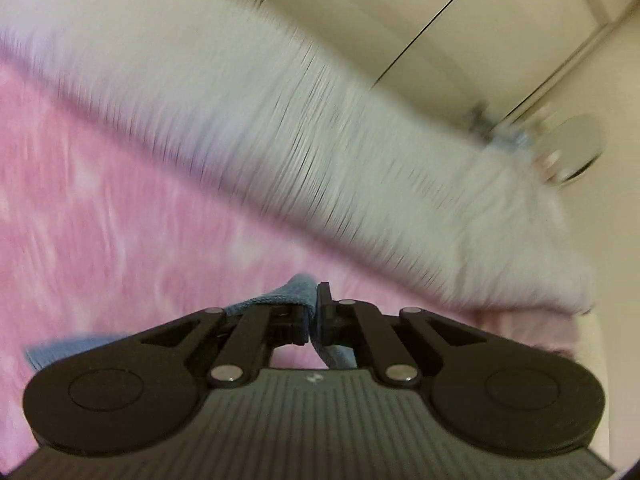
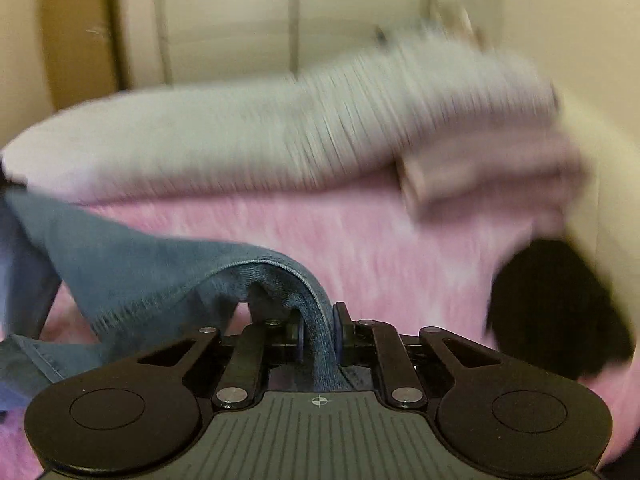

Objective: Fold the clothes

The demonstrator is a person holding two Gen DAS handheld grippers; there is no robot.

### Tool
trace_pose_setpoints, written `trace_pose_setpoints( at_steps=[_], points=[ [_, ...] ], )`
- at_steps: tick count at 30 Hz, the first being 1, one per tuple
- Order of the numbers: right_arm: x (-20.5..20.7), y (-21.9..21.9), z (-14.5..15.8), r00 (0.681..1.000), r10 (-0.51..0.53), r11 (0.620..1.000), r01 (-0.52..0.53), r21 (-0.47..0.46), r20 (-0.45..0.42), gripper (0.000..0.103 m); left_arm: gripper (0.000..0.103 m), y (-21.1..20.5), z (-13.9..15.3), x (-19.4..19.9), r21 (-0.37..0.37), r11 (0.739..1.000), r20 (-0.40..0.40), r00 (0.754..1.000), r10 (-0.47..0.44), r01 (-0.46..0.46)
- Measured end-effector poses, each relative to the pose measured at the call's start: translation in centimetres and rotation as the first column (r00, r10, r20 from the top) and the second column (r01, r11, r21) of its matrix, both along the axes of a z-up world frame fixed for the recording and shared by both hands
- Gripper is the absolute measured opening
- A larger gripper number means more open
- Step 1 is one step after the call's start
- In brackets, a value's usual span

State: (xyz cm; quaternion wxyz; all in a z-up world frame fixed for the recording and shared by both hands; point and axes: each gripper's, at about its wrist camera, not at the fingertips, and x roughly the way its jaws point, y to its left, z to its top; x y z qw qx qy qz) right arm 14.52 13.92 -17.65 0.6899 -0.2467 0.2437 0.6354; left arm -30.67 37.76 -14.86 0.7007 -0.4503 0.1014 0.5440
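A blue denim-like garment [image 2: 132, 268] hangs between both grippers above a pink fuzzy bedspread [image 2: 360, 248]. My right gripper [image 2: 318, 332] is shut on a stitched hem of the blue garment, which arches up from the jaws and runs off to the left. My left gripper [image 1: 314, 312] is shut on another fold of the blue garment [image 1: 280, 300]; a little of the cloth pokes out past the fingertips and more shows at the lower left. Both views are blurred by motion.
A white ribbed pillow or blanket [image 1: 280, 128] lies across the far side of the pink bedspread [image 1: 120, 220]. A black item [image 2: 556, 304] sits on the right of the bed. A folded pale cloth [image 2: 480, 168] lies near it. Cream wardrobe doors [image 1: 460, 20] stand behind.
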Motion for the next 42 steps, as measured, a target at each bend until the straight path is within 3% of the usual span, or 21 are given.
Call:
trace_pose_setpoints(
  at_steps=[2,3,5,8,12,14,16,17,20,23,25,30,37,42],
  points=[
    [-1.7,-1.7,2.0,0.994,0.067,0.993,-0.074,0.089,0.084,0.012,0.001,-3.1,3.8,-2.0,0.093,0.996,0.018,1.0,0.007,-0.008],
    [-2.7,-2.7,2.4,0.983,0.117,0.988,-0.129,0.079,0.139,0.013,0.001,-5.0,3.9,-2.9,0.08,0.997,0.006,1.0,0.018,-0.019],
    [-4.5,-4.6,3.1,0.945,0.216,0.971,-0.234,0.048,0.246,0.016,0.002,-9.4,1.4,-4.5,-0.042,0.998,-0.054,0.997,0.05,-0.052],
    [-5.9,-7.7,0.7,0.907,0.352,0.927,-0.305,-0.218,0.231,0.027,0.009,-16.1,-2.3,-7.0,-0.218,0.969,-0.149,0.985,0.083,-0.114],
    [-5.9,-13.3,-3.9,0.94,0.336,0.833,-0.271,-0.482,0.053,0.036,0.013,-24.9,-7.3,-10.3,-0.429,0.877,-0.279,0.955,0.097,-0.215],
    [-6.3,-14.7,-4.8,0.951,0.307,0.815,-0.249,-0.523,0.025,0.037,0.011,-28.6,-9.4,-11.6,-0.499,0.824,-0.342,0.935,0.097,-0.269],
    [-6.7,-15.6,-5.5,0.964,0.265,0.805,-0.219,-0.552,0.005,0.039,0.012,-30.5,-10.5,-12.2,-0.509,0.799,-0.399,0.91,0.109,-0.319],
    [-6.8,-15.4,-5.7,0.969,0.247,0.807,-0.2,-0.555,0.01,0.04,0.012,-30.9,-10.6,-12.2,-0.506,0.797,-0.419,0.902,0.106,-0.329],
    [-7.2,-14.3,-5.8,0.972,0.233,0.811,-0.185,-0.555,0.015,0.042,0.015,-30.9,-9.2,-11.7,-0.459,0.832,-0.446,0.891,0.086,-0.31],
    [-7.7,-13.6,-5.5,0.965,0.263,0.814,-0.224,-0.535,-0.005,0.044,0.023,-30.5,-7.7,-11.5,-0.405,0.866,-0.434,0.896,0.099,-0.292],
    [-7.8,-13.2,-5.3,0.959,0.282,0.814,-0.247,-0.525,-0.014,0.046,0.027,-30.0,-7.3,-11.4,-0.388,0.874,-0.415,0.902,0.119,-0.293],
    [-7.7,-11.5,-6.0,0.948,0.318,0.799,-0.283,-0.53,-0.027,0.047,0.029,-29.5,-7.2,-10.3,-0.392,0.873,-0.364,0.92,0.143,-0.29],
    [-6.3,-8.4,-6.8,0.947,0.322,0.79,-0.269,-0.55,-0.002,0.048,0.029,-28.6,-8.4,-9.0,-0.441,0.849,-0.346,0.928,0.137,-0.29],
    [-5.1,-5.4,-6.6,0.956,0.292,0.816,-0.266,-0.513,-0.031,0.048,0.03,-26.7,-8.9,-8.1,-0.451,0.848,-0.341,0.932,0.124,-0.278]
  ],
)
